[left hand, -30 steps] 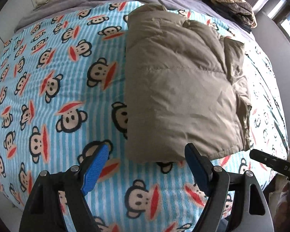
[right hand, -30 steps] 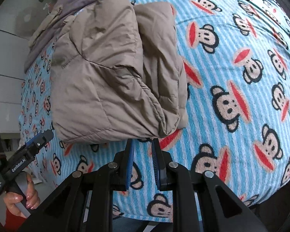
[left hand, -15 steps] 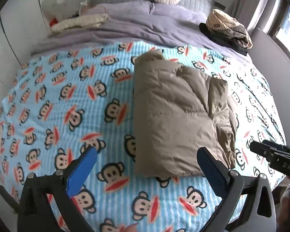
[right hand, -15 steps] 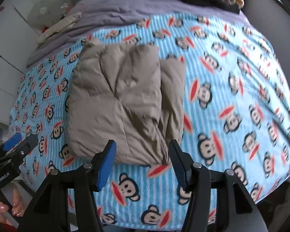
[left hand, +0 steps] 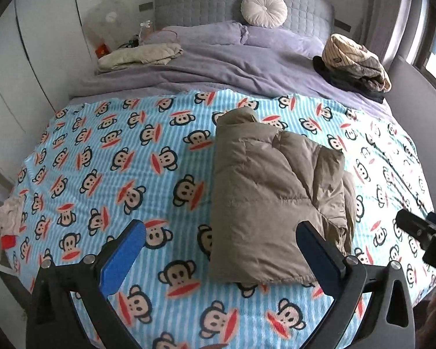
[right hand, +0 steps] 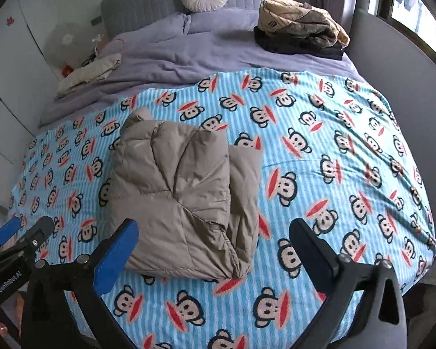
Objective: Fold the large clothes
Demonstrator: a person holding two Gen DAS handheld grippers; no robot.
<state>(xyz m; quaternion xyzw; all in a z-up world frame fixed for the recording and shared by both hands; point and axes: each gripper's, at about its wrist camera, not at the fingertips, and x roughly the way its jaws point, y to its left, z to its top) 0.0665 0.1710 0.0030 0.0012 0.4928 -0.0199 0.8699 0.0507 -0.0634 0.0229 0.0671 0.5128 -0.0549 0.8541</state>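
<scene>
Bedroom: grey padded headboard (left hand: pixel 241 3), white wardrobe doors at the left. Bed, far half under a lavender duvet (left hand: pixel 218 67); near half under a blue striped monkey-print blanket (left hand: pixel 116 160). Folded tan puffer jacket (left hand: pixel 270 203) lying on the blanket, right of centre in the left wrist view, sleeve layers stacked along its right side. Stack of folded clothes (right hand: pixel 299 32) on the duvet at the far right; cream garment (left hand: pixel 139 55) at the far left. Round cushion (left hand: pixel 264 10) against the headboard. Left gripper (left hand: pixel 221 250): fingers spread wide, holding nothing, clear of the jacket. Right gripper (right hand: pixel 213 250): likewise wide apart, empty, above the jacket's near edge.
</scene>
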